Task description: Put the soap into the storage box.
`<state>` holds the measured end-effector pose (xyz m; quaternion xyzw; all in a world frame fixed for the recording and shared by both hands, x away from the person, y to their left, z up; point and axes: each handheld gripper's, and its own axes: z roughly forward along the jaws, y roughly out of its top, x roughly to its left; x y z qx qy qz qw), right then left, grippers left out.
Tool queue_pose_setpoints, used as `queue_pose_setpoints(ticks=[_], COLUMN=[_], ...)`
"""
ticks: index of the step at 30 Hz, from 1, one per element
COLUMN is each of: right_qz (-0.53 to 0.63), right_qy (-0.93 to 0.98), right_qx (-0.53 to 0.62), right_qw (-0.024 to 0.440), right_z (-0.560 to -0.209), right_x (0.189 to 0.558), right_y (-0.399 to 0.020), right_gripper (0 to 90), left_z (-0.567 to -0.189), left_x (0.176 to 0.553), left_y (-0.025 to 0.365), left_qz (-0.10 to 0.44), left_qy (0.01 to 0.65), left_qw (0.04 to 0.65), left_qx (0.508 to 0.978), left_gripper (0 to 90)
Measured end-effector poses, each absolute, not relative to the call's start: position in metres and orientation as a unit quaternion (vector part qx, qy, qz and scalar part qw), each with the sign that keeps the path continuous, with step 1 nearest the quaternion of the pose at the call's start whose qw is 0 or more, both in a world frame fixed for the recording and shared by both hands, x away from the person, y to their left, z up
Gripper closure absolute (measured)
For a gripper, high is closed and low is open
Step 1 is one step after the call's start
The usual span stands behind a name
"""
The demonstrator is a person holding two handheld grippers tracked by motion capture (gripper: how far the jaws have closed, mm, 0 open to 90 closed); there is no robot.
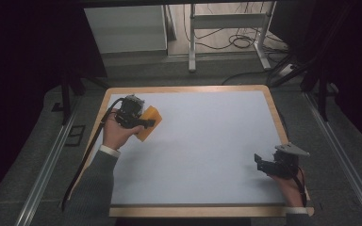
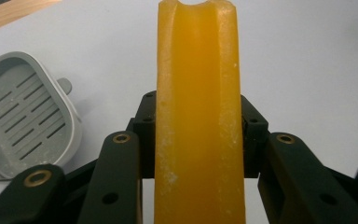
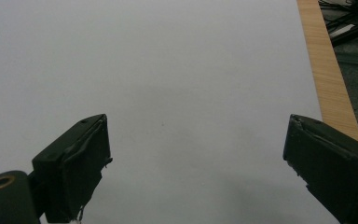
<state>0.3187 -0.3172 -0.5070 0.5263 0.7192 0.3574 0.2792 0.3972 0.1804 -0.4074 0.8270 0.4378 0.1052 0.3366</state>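
— Between the left gripper [image 2: 196,140]'s fingers [image 2: 116,177], what was pinched?
— An orange soap bar [image 2: 198,116], clamped from both sides, at upper left of the high view above the white counter [image 1: 202,141].
— And beside it?
— A grey slotted soap dish [image 2: 23,116], left edge of the left gripper view.
— The right gripper [image 3: 196,172]?
— Fingers spread wide over bare counter, lower right.

Waxy soap [image 2: 198,112]; matt plastic dish [image 2: 25,119]
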Motion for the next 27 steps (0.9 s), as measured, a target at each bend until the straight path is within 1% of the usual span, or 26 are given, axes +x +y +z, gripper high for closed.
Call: queue_pose_setpoints(ticks=[27], right_qz=[0.353], right_qy=[0.72], right_qx=[0.528], right_qw=[0.28], right_z=[-0.509], right_x=[0.32], right_y=[-0.318], right_gripper=[7.3], left_z=[-0.41], left_x=[0.418], left_y=[0.196], left_qz=[0.103], left_qy=[0.463], left_qw=[0.318], left_qx=[0.821], left_gripper=[61.1])
